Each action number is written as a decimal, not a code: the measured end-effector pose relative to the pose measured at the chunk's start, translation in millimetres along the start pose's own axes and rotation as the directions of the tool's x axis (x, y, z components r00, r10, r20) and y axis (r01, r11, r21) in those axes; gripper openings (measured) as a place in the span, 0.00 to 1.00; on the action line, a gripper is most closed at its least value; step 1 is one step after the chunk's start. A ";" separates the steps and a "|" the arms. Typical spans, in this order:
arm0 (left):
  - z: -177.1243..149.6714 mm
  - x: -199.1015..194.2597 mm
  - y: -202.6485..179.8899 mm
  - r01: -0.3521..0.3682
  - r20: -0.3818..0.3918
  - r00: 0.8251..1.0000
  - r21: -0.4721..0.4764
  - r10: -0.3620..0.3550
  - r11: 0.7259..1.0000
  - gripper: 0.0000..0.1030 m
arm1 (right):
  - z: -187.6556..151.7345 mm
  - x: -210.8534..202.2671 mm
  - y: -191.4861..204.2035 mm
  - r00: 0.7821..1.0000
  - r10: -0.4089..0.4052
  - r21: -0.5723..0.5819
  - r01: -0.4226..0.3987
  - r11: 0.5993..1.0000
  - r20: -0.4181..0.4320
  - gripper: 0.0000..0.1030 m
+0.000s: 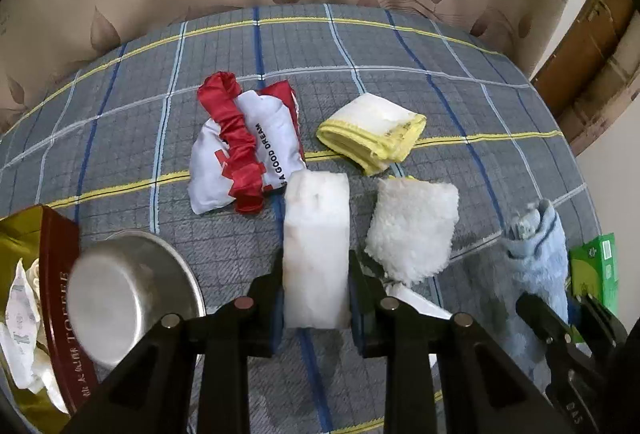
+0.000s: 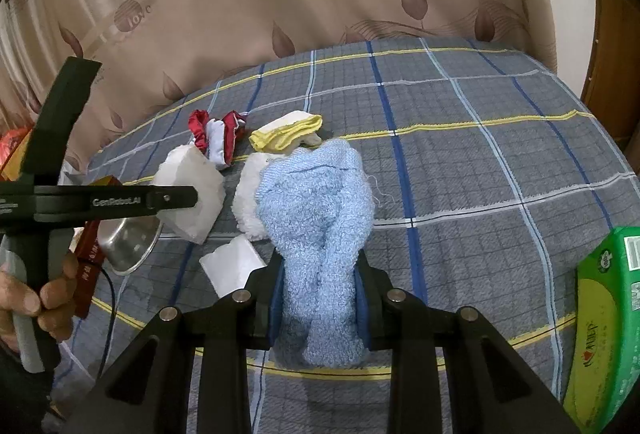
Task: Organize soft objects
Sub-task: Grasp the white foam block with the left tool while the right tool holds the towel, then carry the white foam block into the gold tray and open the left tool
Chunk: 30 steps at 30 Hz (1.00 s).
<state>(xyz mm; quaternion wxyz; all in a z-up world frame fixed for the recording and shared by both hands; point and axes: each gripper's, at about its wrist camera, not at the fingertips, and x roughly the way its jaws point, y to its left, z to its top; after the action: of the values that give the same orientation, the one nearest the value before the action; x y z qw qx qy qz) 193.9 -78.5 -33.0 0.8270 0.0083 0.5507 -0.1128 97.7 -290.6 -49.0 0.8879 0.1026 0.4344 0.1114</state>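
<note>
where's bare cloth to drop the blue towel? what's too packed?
Free: the plaid cover right of the blue towel, up to the green box, and the far strip below the curtain. Crowded: left of the towel, where the fluffy white cloth, white sponge block, yellow cloth, red-white bag and steel bowl cluster.

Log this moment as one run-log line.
left gripper: shut on white sponge block | right gripper: shut on blue towel | both above plaid bedspread
</note>
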 end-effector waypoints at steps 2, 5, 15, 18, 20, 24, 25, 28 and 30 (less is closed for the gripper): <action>-2.3 -4.1 0.9 0.000 0.003 1.000 0.003 0.000 1.000 0.25 | -0.3 0.2 0.5 1.000 -0.011 -0.008 0.011 1.000 0.003 0.26; -5.8 -8.9 2.4 -0.013 0.007 1.000 0.007 0.013 1.000 0.25 | 0.1 0.1 1.2 1.000 -0.027 -0.022 0.028 0.999 0.008 0.26; -25.2 -34.5 14.1 -0.041 0.023 0.999 0.002 0.041 0.999 0.25 | -0.5 0.3 2.9 0.999 -0.039 -0.032 0.040 0.999 0.011 0.26; -29.6 -42.3 19.3 -0.047 0.027 0.999 -0.001 0.047 0.999 0.25 | -1.1 1.1 3.7 0.999 -0.043 -0.036 0.044 0.998 0.011 0.26; -33.0 -48.7 24.2 -0.056 0.030 0.998 -0.004 0.056 0.998 0.25 | -1.8 1.7 4.2 0.999 -0.046 -0.039 0.046 0.998 0.009 0.26; -36.6 -59.8 33.5 -0.056 0.040 0.998 -0.020 0.057 0.998 0.25 | -2.7 2.7 5.0 0.999 -0.051 -0.048 0.052 0.998 0.008 0.26; -37.3 -62.9 36.2 -0.057 0.042 0.997 -0.023 0.058 0.998 0.25 | -3.0 2.8 4.9 0.999 -0.053 -0.049 0.053 0.997 0.008 0.26; -38.8 -74.3 45.2 -0.056 0.054 0.997 -0.036 0.058 0.998 0.25 | -3.4 3.0 5.5 0.998 -0.057 -0.052 0.057 0.997 0.010 0.26; -39.1 -83.4 52.1 -0.063 0.063 0.996 -0.036 0.065 0.997 0.25 | -3.2 2.9 6.0 0.998 -0.059 -0.053 0.059 0.997 0.011 0.26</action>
<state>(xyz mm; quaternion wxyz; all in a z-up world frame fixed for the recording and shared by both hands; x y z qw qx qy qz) 137.8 -7.5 22.0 0.8475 0.0083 0.5251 -0.0773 96.2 -283.7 -51.4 0.8953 0.0665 0.4299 0.0961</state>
